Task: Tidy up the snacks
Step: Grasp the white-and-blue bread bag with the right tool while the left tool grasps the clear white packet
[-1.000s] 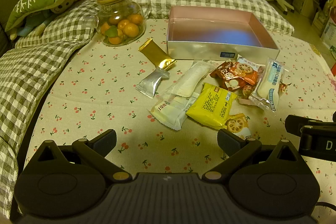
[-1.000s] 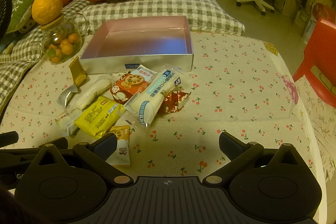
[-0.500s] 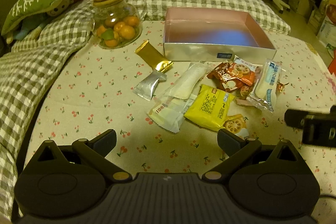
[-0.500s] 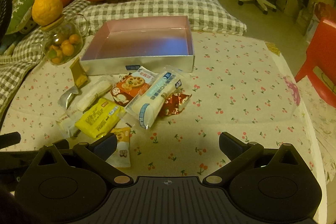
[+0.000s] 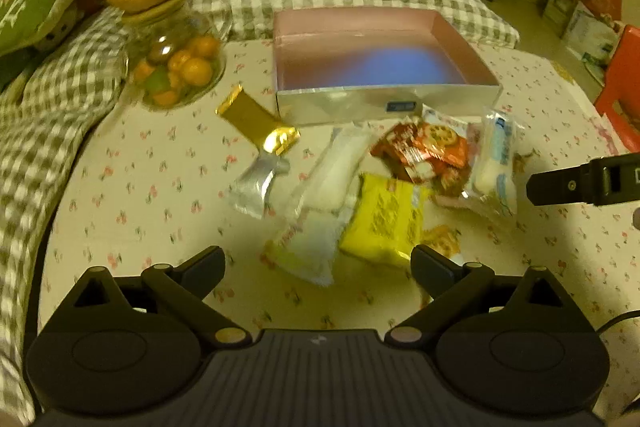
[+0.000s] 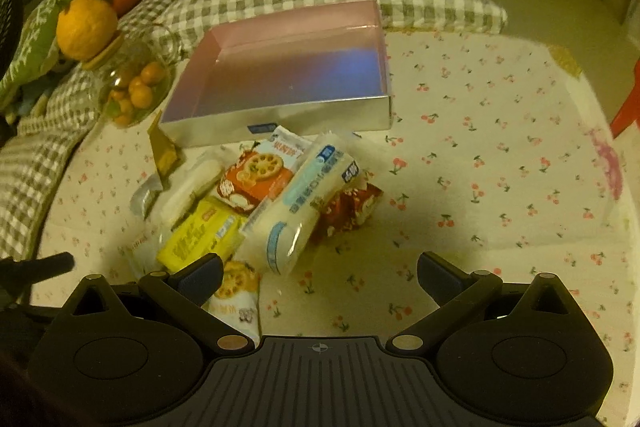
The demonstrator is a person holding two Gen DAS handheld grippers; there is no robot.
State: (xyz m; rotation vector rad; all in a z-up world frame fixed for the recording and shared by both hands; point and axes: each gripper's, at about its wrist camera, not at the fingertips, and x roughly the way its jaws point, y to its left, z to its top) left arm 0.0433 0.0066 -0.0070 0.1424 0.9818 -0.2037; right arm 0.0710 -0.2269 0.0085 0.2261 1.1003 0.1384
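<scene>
A pile of wrapped snacks lies on the cherry-print cloth before an empty silver box point(image 5: 384, 103) point(image 6: 280, 115). In the pile are a yellow packet point(image 5: 384, 223) point(image 6: 196, 235), a gold bar point(image 5: 256, 119), a silver packet point(image 5: 256, 183), a white packet point(image 5: 336, 167), a red-orange biscuit packet point(image 5: 424, 147) point(image 6: 256, 179) and a long white-and-blue roll point(image 5: 496, 163) point(image 6: 304, 199). My left gripper point(image 5: 318, 263) is open and empty just short of the yellow packet. My right gripper point(image 6: 320, 271) is open and empty near the roll's end; it also shows in the left wrist view point(image 5: 584, 179).
A glass jar of small oranges point(image 5: 172, 67) point(image 6: 132, 87) with a big yellow citrus on its lid stands left of the box. Checked bedding and pillows ring the left and back. A red chair point(image 5: 620, 83) stands off the right edge.
Both grippers have moved forward toward the snack pile, which now looks closer and larger. The right gripper's finger has risen in the left view. Both stay open.
</scene>
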